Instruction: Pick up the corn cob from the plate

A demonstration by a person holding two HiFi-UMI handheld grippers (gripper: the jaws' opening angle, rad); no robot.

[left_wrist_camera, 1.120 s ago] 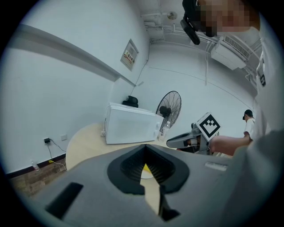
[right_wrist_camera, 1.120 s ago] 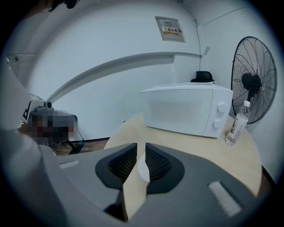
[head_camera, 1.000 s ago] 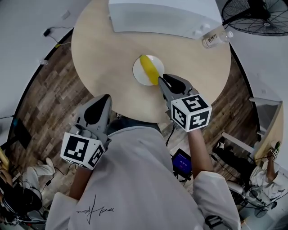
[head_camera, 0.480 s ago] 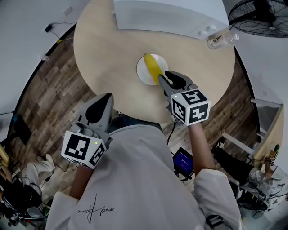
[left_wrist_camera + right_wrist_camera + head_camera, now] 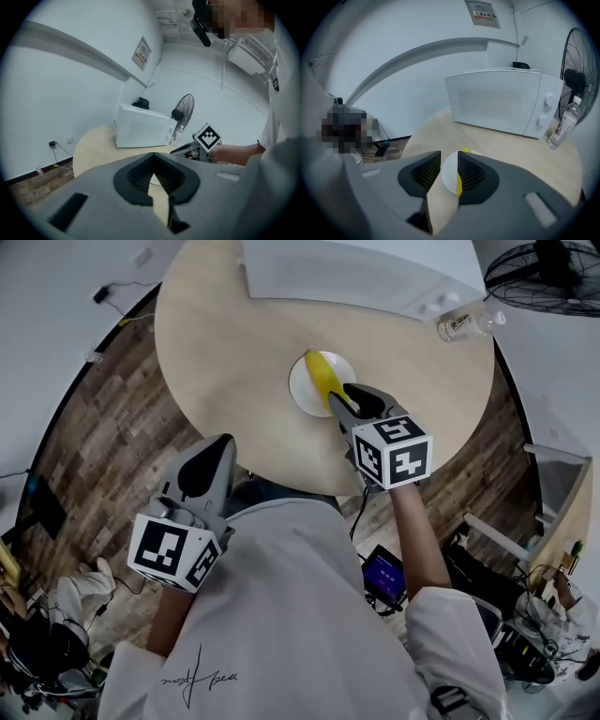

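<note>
Well clear of microwave (image 5: 356, 277) and bottle (image 5: 462, 324), the right hand-held gripper (image 5: 339, 397) is opening empty jaws by the corn cob (image 5: 322, 379).

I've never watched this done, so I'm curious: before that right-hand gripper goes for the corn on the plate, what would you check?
1. Corn cob lying free on the plate: ok.
2. Right gripper jaws apart: ok, opening, nothing between the pads yet.
3. Cob centred in the gap: not ok; it shows against one jaw, off-centre.
4. Left gripper out of the way: ok, shut, back from the plate.
5. Bottle and microwave clear of the reach: ok.
</note>
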